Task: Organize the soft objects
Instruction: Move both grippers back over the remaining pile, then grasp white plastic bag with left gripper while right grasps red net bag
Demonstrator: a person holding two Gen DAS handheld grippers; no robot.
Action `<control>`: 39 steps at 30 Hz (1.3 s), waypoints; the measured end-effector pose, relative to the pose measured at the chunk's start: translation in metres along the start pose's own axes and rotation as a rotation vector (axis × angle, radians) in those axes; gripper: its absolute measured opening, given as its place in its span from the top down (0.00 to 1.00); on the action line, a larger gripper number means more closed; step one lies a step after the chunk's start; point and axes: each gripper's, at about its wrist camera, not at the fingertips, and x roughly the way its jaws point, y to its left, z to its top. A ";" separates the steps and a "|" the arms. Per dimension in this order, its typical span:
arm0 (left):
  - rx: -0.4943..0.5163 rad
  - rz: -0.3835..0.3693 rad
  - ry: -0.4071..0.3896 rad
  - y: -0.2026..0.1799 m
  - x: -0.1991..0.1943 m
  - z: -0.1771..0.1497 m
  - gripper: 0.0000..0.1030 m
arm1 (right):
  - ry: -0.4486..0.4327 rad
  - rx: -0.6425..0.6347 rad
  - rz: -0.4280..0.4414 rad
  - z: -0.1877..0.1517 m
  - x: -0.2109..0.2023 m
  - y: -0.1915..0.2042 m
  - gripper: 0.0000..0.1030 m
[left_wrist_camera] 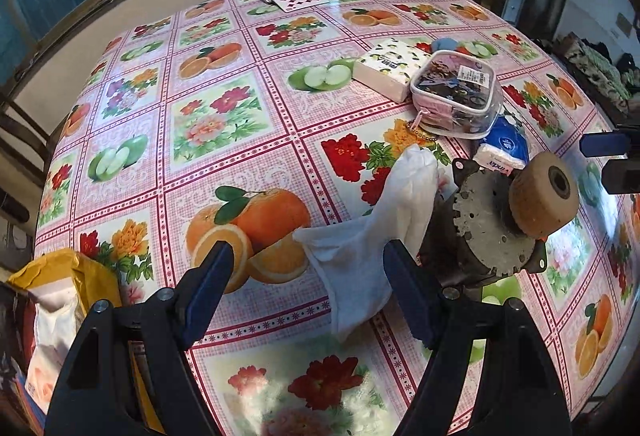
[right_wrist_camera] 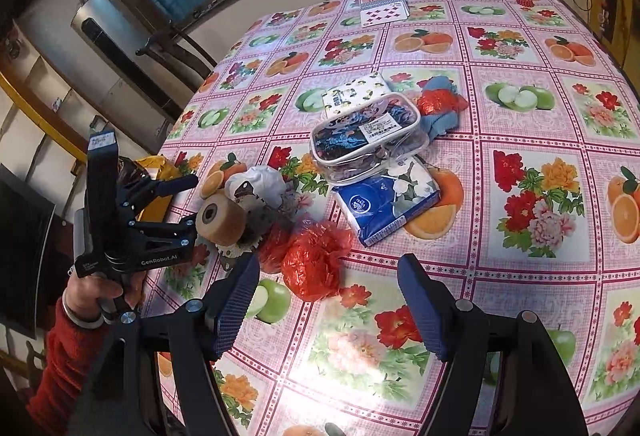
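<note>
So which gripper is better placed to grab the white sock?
Left. The white sock lies between the left gripper's open jaws; the right gripper is nearer the red bag.

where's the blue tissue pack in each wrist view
Left wrist view: the blue tissue pack sits at right of centre, partly hidden behind the metal motor, just below the clear zip pouch.
Right wrist view: it lies near the centre, flat on the tablecloth, just below that pouch.
Shared landmark: the clear zip pouch, directly next to the pack in both views.
</note>
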 end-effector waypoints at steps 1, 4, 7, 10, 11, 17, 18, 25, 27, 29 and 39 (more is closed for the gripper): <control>0.011 -0.006 0.002 -0.001 0.000 0.001 0.25 | 0.010 -0.004 0.002 -0.001 0.003 0.001 0.28; 0.049 -0.028 0.000 -0.001 -0.002 0.001 0.25 | 0.026 -0.006 0.005 -0.003 0.009 0.001 0.28; 0.066 -0.059 -0.022 0.002 -0.012 0.001 0.25 | 0.041 -0.011 0.010 -0.005 0.012 0.002 0.28; 0.122 -0.063 -0.015 0.000 -0.014 0.000 0.25 | 0.053 -0.009 0.020 -0.006 0.014 0.003 0.28; 0.144 -0.059 -0.009 -0.001 -0.013 0.000 0.25 | 0.054 -0.007 0.028 -0.007 0.014 0.003 0.28; 0.237 -0.120 0.006 -0.016 -0.009 -0.006 0.25 | 0.059 -0.006 0.031 -0.006 0.017 0.005 0.28; 0.239 -0.126 0.012 -0.017 -0.007 -0.006 0.25 | 0.061 -0.007 0.030 -0.006 0.018 0.005 0.28; 0.308 -0.132 0.062 -0.027 0.010 0.001 0.25 | 0.091 -0.056 -0.008 -0.010 0.033 0.011 0.28; 0.315 -0.143 0.074 -0.025 0.014 0.002 0.25 | 0.100 -0.088 -0.031 -0.011 0.037 0.014 0.28; 0.317 -0.153 0.080 -0.023 0.018 0.005 0.25 | 0.109 -0.126 -0.058 -0.010 0.043 0.018 0.28; 0.303 -0.155 0.083 -0.019 0.035 0.022 0.25 | 0.156 -0.311 -0.167 -0.005 0.074 0.045 0.29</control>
